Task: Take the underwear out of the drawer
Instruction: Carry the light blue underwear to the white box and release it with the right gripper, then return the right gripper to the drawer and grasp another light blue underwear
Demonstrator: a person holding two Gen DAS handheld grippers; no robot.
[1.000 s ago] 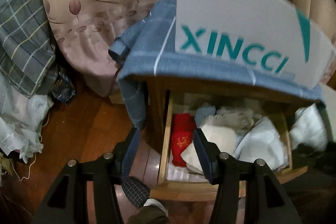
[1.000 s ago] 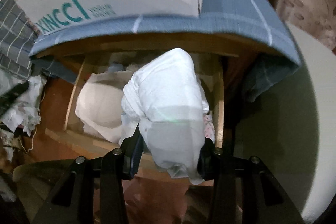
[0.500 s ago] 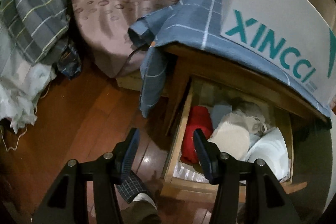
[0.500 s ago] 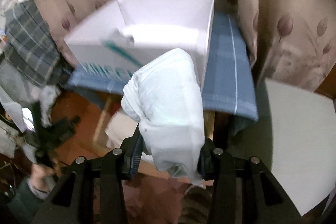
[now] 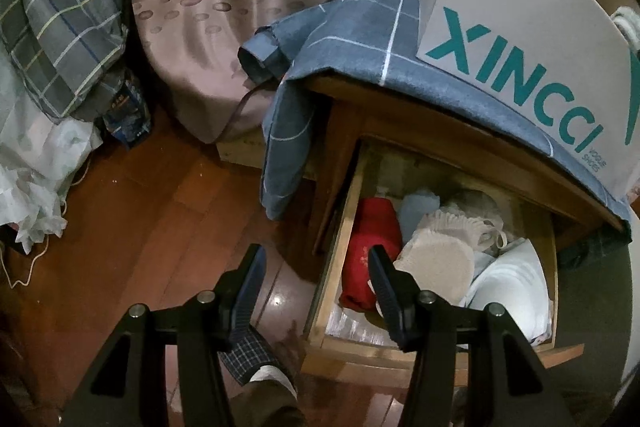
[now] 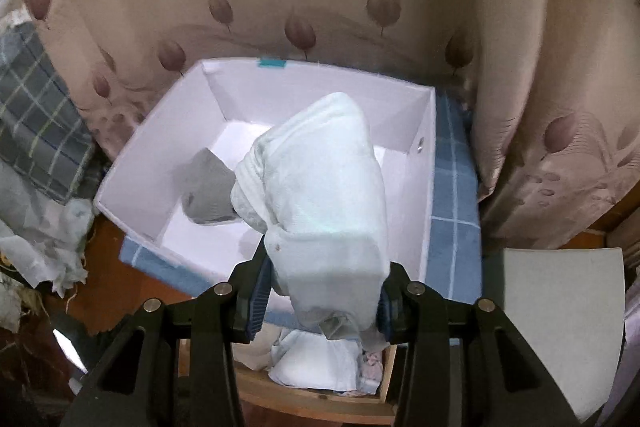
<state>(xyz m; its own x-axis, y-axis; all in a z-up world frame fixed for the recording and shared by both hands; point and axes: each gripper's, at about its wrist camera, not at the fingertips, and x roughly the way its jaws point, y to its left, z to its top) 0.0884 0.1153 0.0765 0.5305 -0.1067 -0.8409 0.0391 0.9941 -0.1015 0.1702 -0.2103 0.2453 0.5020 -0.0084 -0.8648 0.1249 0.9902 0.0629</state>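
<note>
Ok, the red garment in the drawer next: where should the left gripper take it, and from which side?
Grip the red garment across its bunched middle, coming straight down from above. It lies lengthwise along the drawer wall, its top exposed, the beige piece close alongside. The left gripper is open and empty.

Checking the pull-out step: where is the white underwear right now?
In the right wrist view, the white underwear is clamped in the right tool, held above the open white box on the blue checked cloth, with the drawer below.
</note>
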